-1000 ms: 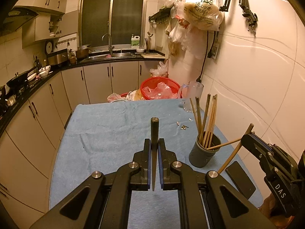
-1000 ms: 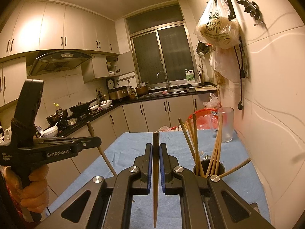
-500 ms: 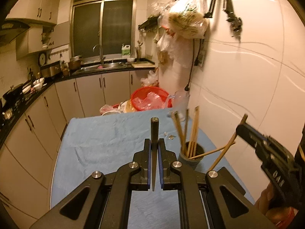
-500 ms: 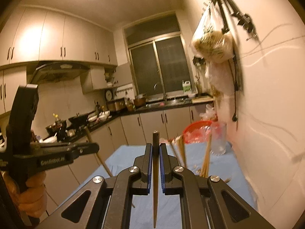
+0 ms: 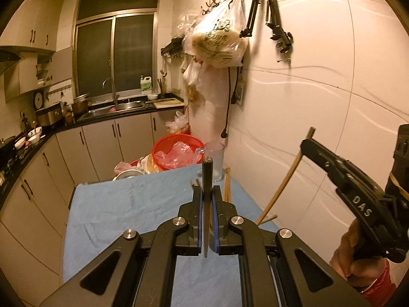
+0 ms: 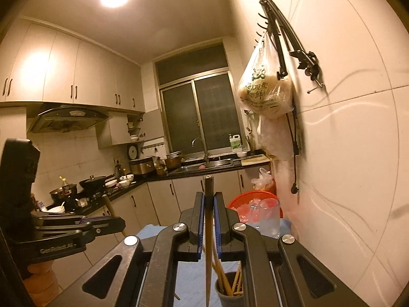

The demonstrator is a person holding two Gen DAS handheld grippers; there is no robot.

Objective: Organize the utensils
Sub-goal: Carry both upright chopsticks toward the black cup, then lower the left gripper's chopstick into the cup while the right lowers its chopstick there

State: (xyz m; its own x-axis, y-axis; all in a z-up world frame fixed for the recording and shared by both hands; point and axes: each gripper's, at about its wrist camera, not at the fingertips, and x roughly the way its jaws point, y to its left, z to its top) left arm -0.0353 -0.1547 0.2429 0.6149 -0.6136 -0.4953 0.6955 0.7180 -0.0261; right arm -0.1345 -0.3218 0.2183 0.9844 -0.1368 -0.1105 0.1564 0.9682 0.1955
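My left gripper is shut on a wooden chopstick that stands upright between its jaws, above the blue-clothed table. My right gripper is shut on another chopstick, held upright above the grey utensil cup, which holds several chopsticks. In the left wrist view the right gripper is at the right with its chopstick slanting down toward the cup, which is hidden behind my left jaws. The left gripper shows at the left of the right wrist view.
A clear glass and a red basket stand at the table's far end. The tiled wall runs close along the right. Bags hang from wall hooks. Kitchen counters lie left and behind.
Both grippers have risen and tilted up, each still holding its chopstick. The cup has dropped out of the left view and sits low in the right view.
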